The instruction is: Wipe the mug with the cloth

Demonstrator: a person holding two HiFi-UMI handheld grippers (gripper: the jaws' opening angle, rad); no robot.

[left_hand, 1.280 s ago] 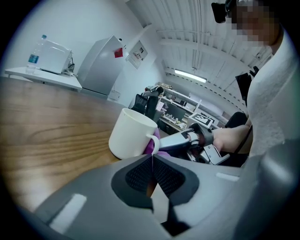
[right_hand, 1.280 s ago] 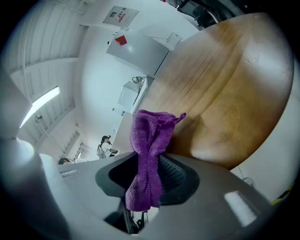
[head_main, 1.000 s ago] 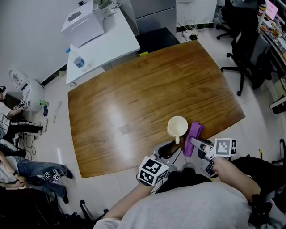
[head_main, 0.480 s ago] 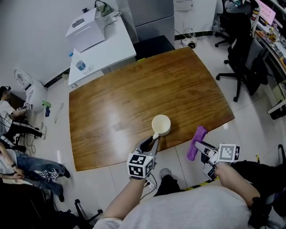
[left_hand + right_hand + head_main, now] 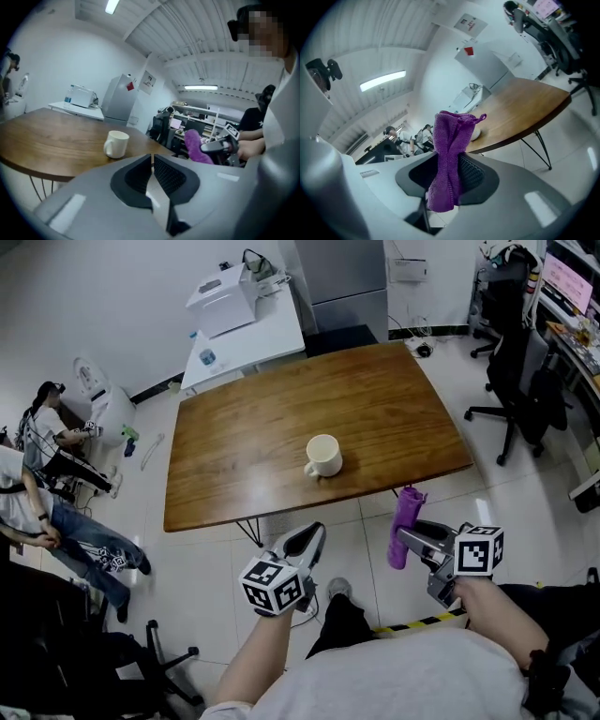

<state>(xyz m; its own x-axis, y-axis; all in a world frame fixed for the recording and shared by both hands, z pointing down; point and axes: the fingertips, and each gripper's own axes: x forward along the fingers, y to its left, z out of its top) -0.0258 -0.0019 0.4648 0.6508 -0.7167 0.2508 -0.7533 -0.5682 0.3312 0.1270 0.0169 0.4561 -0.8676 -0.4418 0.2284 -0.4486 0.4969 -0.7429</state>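
Treat the mug [image 5: 323,457], upright on the table [image 5: 234,446] well apart from both grippers, as rigid, smooth and breakable; take by the handle with the left gripper [image 5: 314,532], just closed on nothing, and wipe with the limp cloth [image 5: 406,507] clamped in the right gripper [image 5: 405,538].

Head view: high, steeply down, behind left hand-held gripper [image 5: 311,534] and right hand-held gripper [image 5: 403,536]. Gripper views: close along own jaws, near level. All share the counter [image 5: 262,427] ahead.
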